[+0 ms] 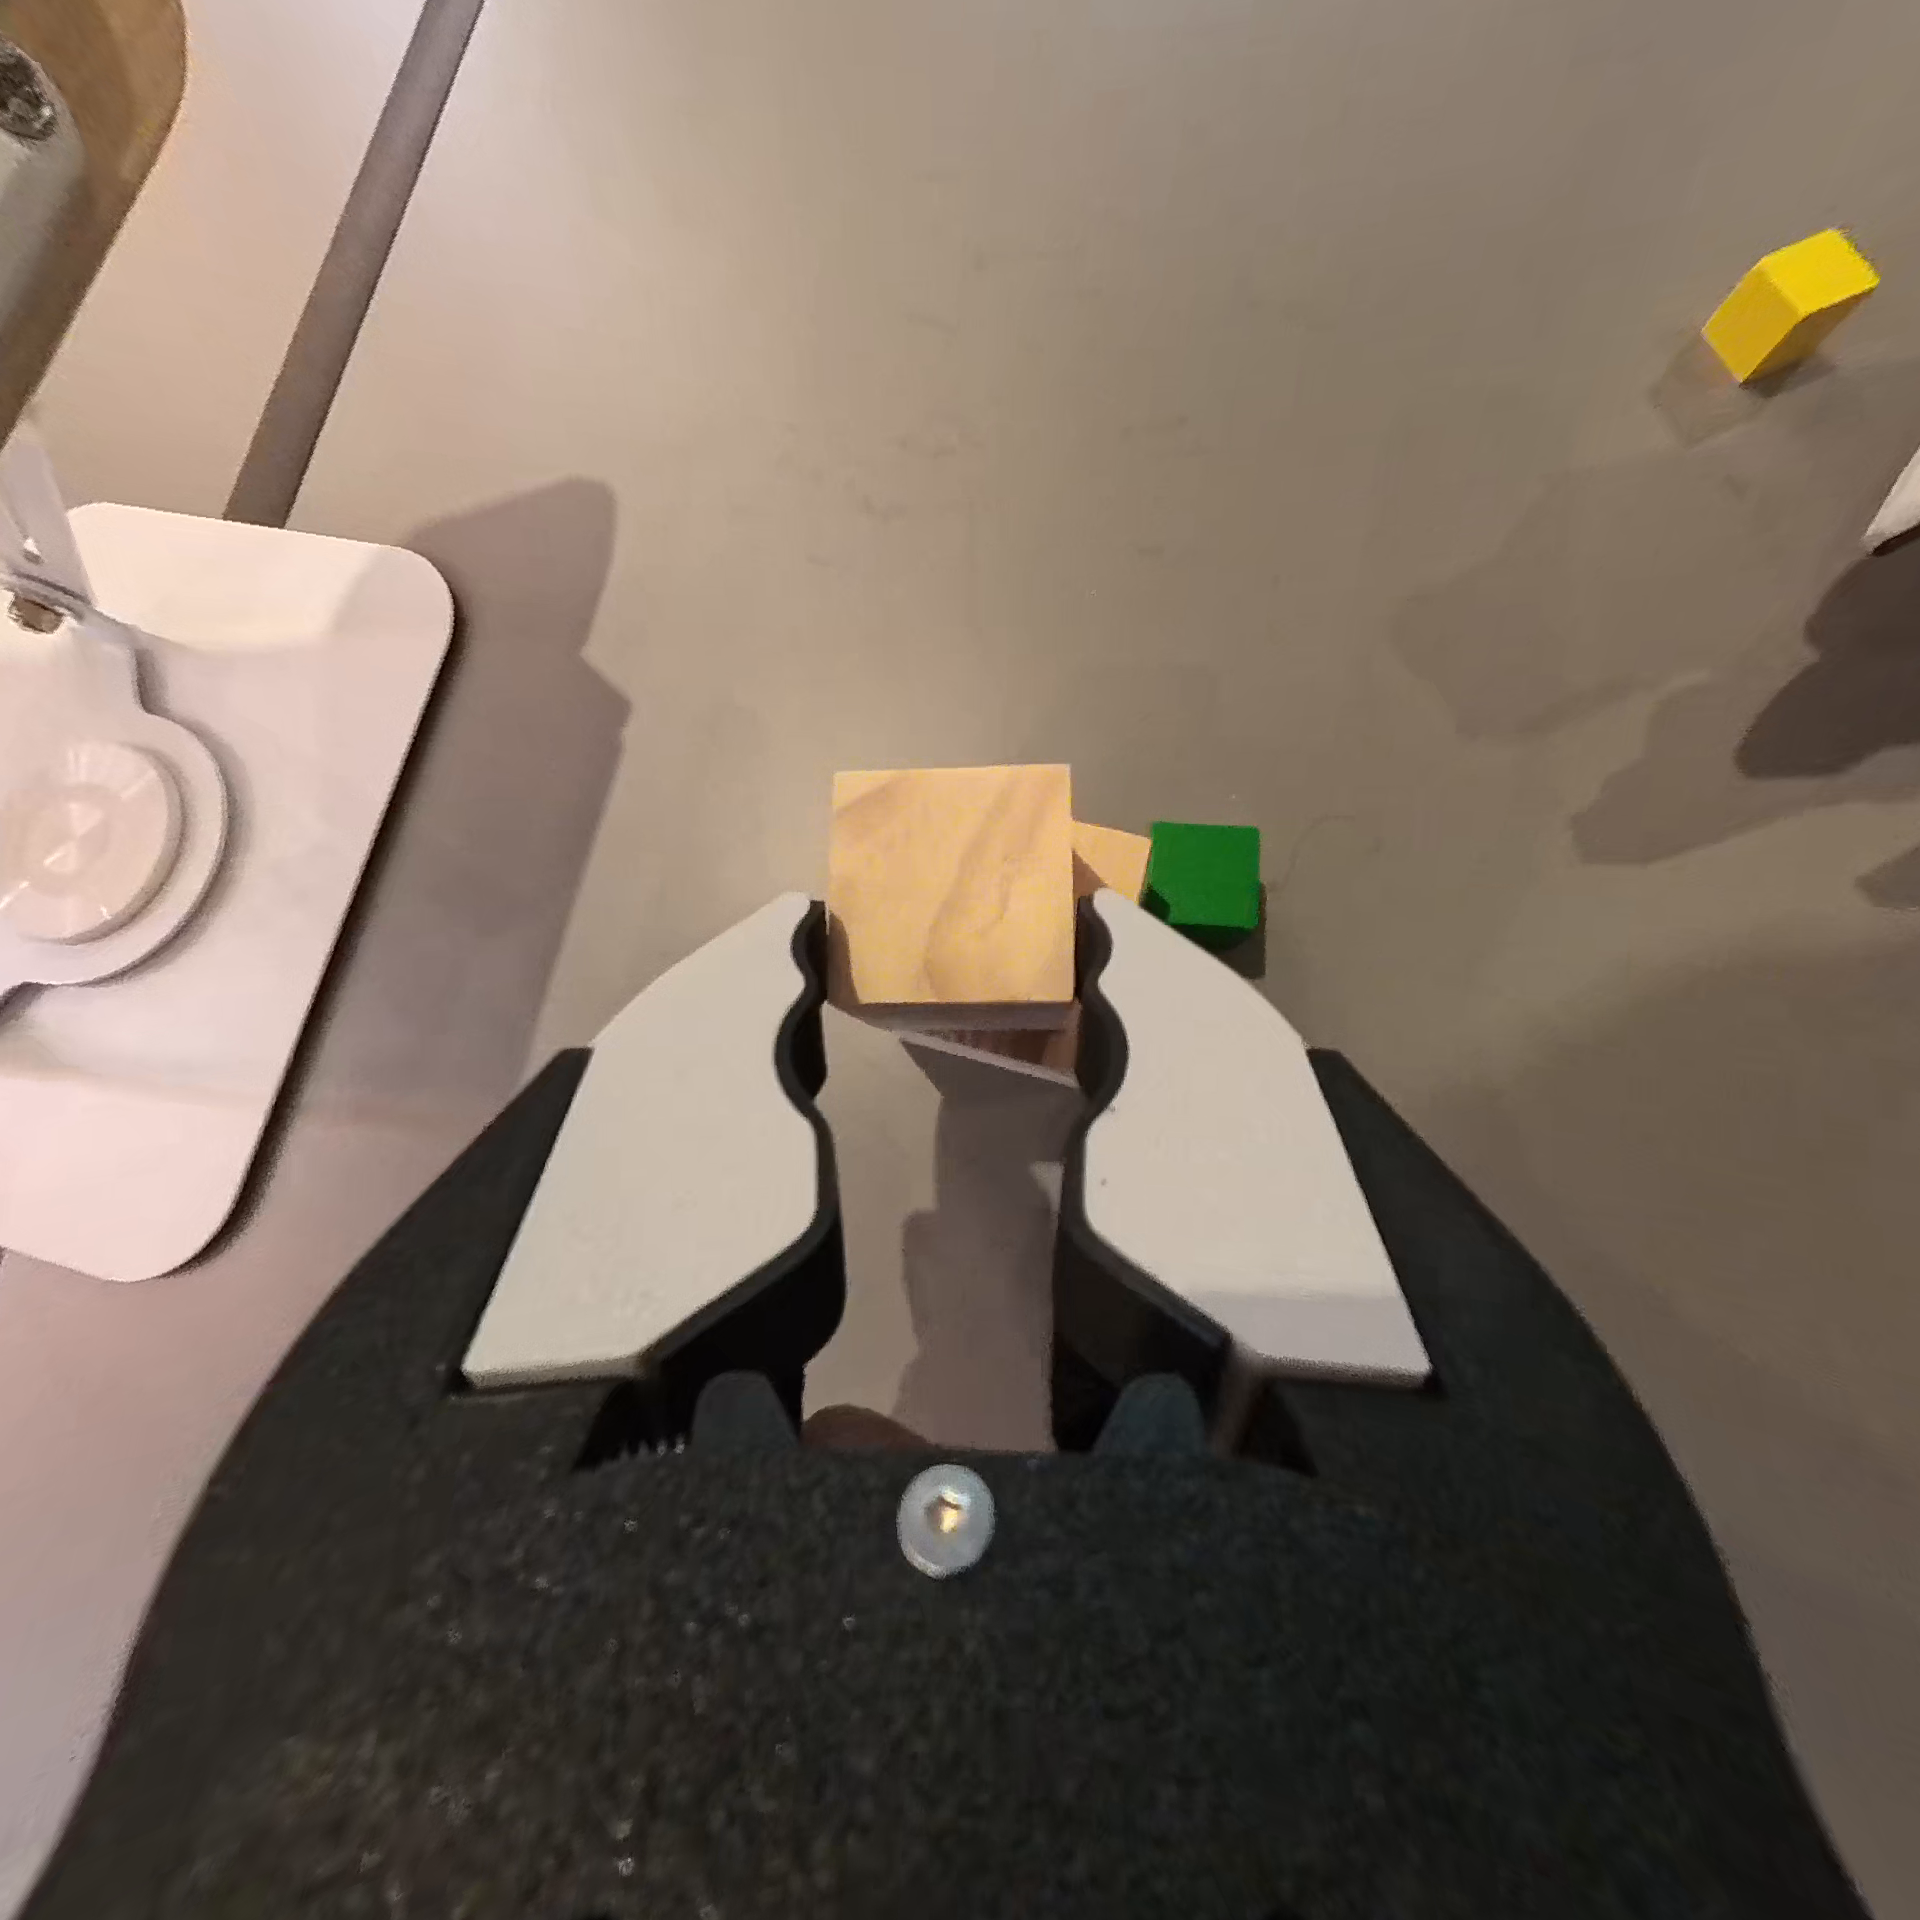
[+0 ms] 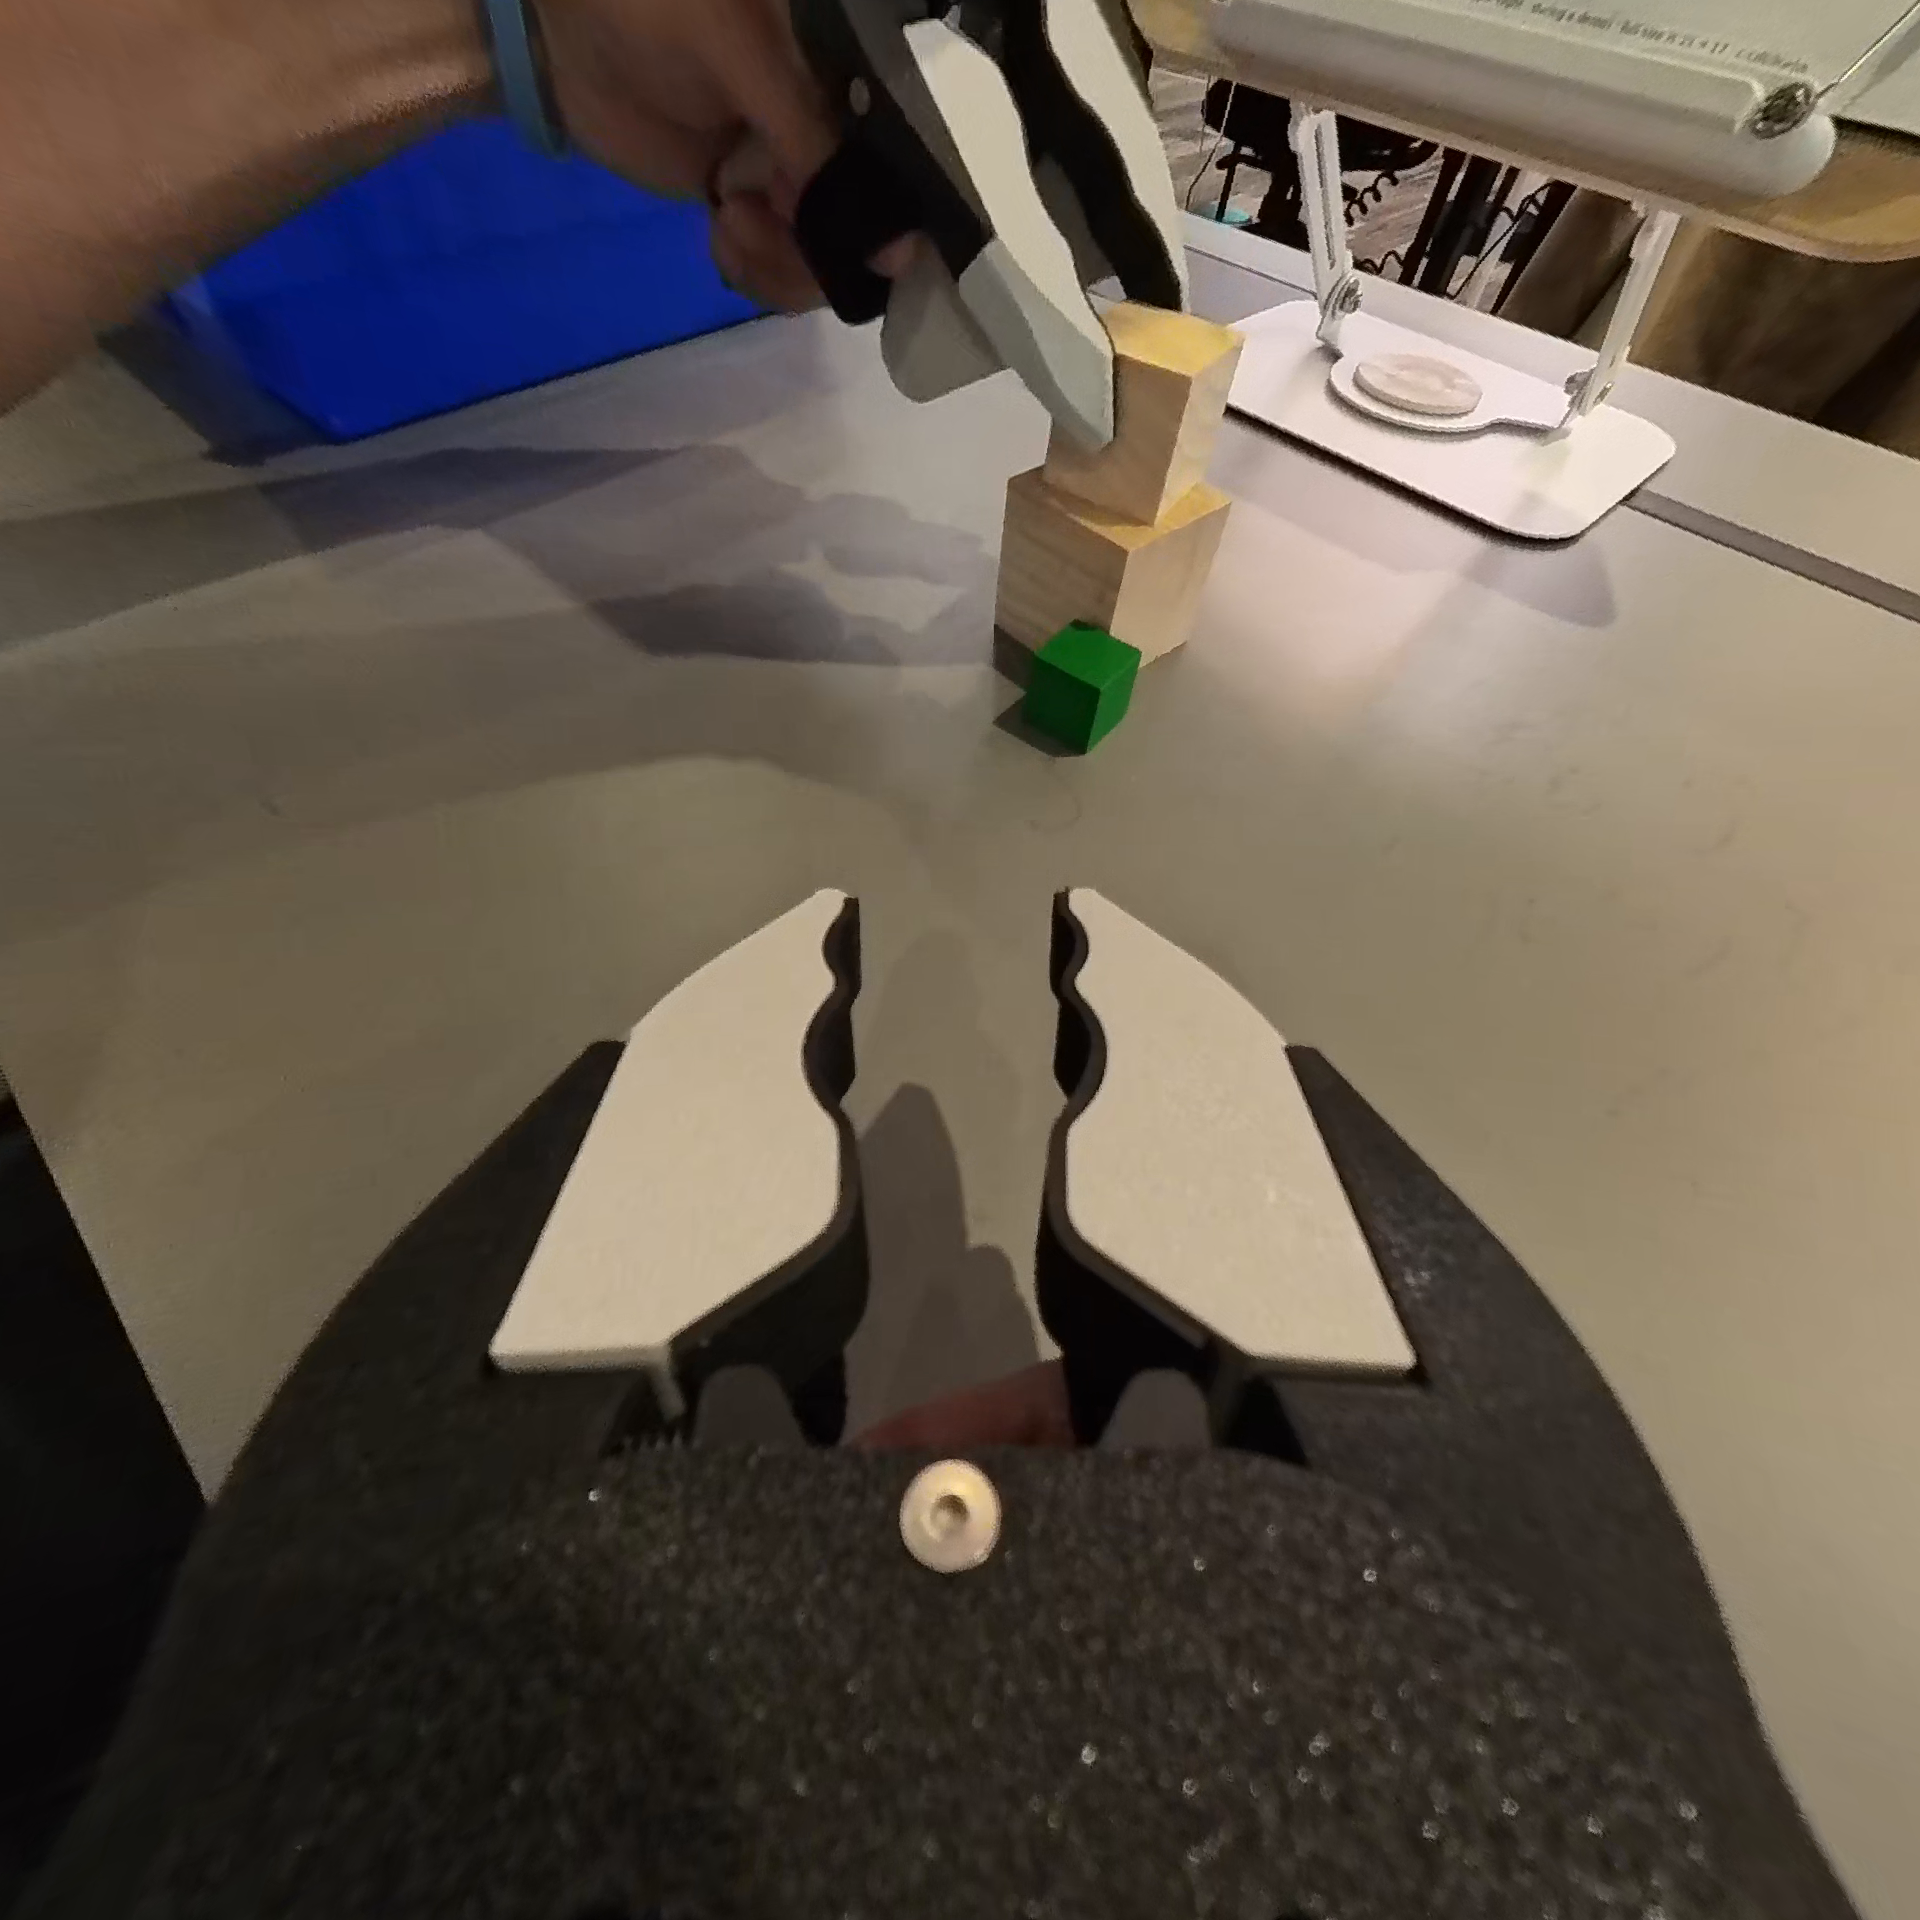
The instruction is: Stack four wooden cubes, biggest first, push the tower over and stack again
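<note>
My left gripper point(image 1: 951, 914) is shut on a plain wooden cube point(image 1: 951, 894) and holds it on top of a larger plain wooden cube point(image 1: 1112, 857), slightly askew. The right wrist view shows the held cube point(image 2: 1153, 416) resting on the larger one point(image 2: 1101, 571), with the left gripper point(image 2: 1112, 384) coming down from above. A small green cube point(image 1: 1203, 878) sits on the table touching the larger cube's base; it also shows in the right wrist view point(image 2: 1081, 686). A yellow cube point(image 1: 1789, 303) lies far right. My right gripper point(image 2: 956, 914) is open and empty over the table.
A white lamp stand base point(image 1: 239, 831) stands on the grey table at the left; it shows in the right wrist view point(image 2: 1455, 436) behind the stack. A blue bin point(image 2: 447, 281) sits beyond the table's far edge. A person's hand point(image 2: 665, 114) holds the left gripper. My right fingertips sit around 20 cm from my left ones.
</note>
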`<action>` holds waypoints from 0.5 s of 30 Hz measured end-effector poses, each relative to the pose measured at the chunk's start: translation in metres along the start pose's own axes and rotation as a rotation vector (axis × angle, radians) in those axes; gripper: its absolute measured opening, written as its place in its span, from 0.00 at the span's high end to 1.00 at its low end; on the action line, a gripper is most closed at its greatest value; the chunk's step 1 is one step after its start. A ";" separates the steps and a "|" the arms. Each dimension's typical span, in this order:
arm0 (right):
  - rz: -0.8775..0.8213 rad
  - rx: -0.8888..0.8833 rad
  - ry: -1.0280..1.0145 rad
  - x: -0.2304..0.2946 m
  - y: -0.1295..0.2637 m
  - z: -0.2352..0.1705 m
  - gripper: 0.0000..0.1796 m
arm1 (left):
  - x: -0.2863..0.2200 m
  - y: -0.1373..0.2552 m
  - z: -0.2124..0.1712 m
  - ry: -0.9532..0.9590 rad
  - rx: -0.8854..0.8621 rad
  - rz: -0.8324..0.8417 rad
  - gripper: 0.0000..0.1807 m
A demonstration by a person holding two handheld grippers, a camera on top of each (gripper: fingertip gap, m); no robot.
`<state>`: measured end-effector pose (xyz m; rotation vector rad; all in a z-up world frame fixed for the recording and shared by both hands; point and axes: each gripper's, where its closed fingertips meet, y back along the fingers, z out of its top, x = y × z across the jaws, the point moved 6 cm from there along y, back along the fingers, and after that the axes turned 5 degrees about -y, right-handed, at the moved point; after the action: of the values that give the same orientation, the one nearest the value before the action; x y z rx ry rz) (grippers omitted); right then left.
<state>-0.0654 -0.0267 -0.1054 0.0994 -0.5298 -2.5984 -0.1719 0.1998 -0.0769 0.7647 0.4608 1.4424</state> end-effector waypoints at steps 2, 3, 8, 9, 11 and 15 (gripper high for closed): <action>-0.004 0.001 -0.003 -0.001 0.000 0.000 0.81 | -0.004 0.001 0.001 0.029 -0.016 -0.019 0.70; -0.010 0.003 -0.008 -0.001 0.000 0.000 0.81 | -0.008 0.002 0.000 0.045 -0.019 -0.024 0.65; -0.020 0.079 -0.023 -0.006 -0.009 0.013 0.76 | -0.034 0.036 0.001 0.168 -0.113 0.167 0.54; -0.026 0.118 -0.025 -0.008 -0.014 0.019 0.75 | -0.045 0.044 -0.003 0.215 -0.131 0.246 0.54; -0.049 0.203 0.011 -0.012 -0.030 0.033 0.70 | -0.071 0.054 -0.020 0.346 -0.126 0.445 0.57; -0.039 0.387 0.084 -0.020 -0.084 0.045 0.67 | -0.132 0.068 -0.055 0.532 -0.138 0.808 0.59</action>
<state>-0.0928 0.0663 -0.0973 0.3469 -1.0005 -2.4826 -0.2718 0.0781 -0.0882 0.4517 0.4644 2.4331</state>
